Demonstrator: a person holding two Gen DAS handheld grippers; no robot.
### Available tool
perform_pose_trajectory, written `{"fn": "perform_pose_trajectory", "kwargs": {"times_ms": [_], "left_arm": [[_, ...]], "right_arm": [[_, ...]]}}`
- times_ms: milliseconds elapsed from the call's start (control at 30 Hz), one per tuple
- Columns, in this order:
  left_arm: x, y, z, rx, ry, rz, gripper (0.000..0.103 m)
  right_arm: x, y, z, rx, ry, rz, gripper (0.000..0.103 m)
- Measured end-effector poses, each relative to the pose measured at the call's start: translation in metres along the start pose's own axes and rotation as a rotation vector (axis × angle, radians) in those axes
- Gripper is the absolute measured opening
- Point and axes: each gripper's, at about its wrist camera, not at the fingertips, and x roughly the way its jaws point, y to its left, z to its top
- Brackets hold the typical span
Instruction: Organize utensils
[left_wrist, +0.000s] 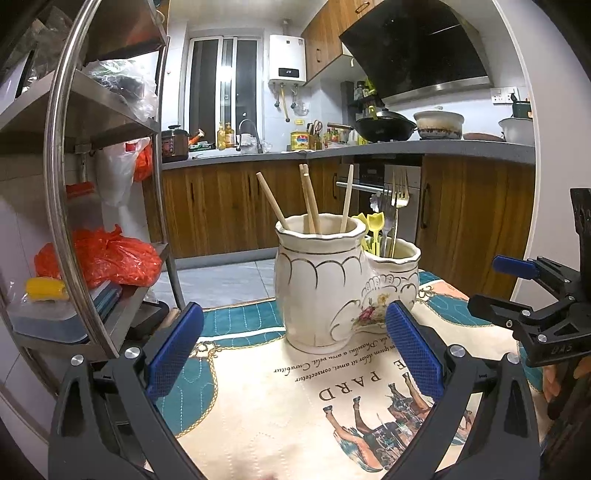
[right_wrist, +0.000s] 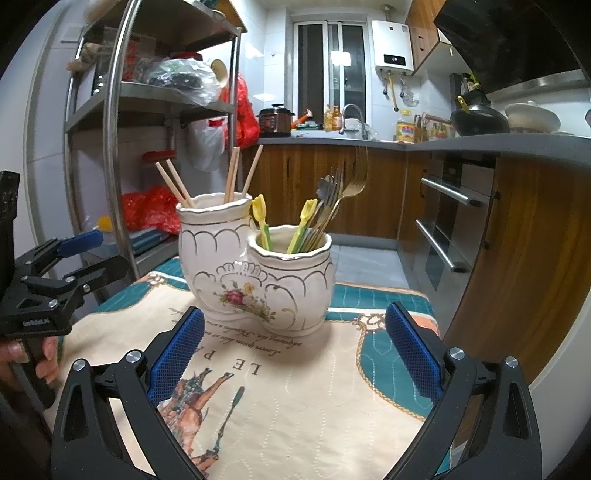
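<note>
A white ceramic double-pot utensil holder stands on a printed table mat. Its taller pot holds several wooden chopsticks. Its shorter pot holds metal forks and yellow plastic picks. My left gripper is open and empty, just in front of the holder. My right gripper is open and empty, also in front of the holder. Each gripper shows at the edge of the other's view, the right one and the left one.
A steel shelf rack with orange bags stands left of the table. Wooden kitchen cabinets and a grey counter with a wok and pots lie behind.
</note>
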Motion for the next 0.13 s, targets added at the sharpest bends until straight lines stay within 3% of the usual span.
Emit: {"fn": "perform_pose_trajectory", "kwargs": {"times_ms": [133], "left_arm": [[0.014,0.0,0.002,0.002,0.075,0.0,0.098]], "right_arm": [[0.0,-0.001,0.0,0.003,0.001,-0.002,0.098]]}}
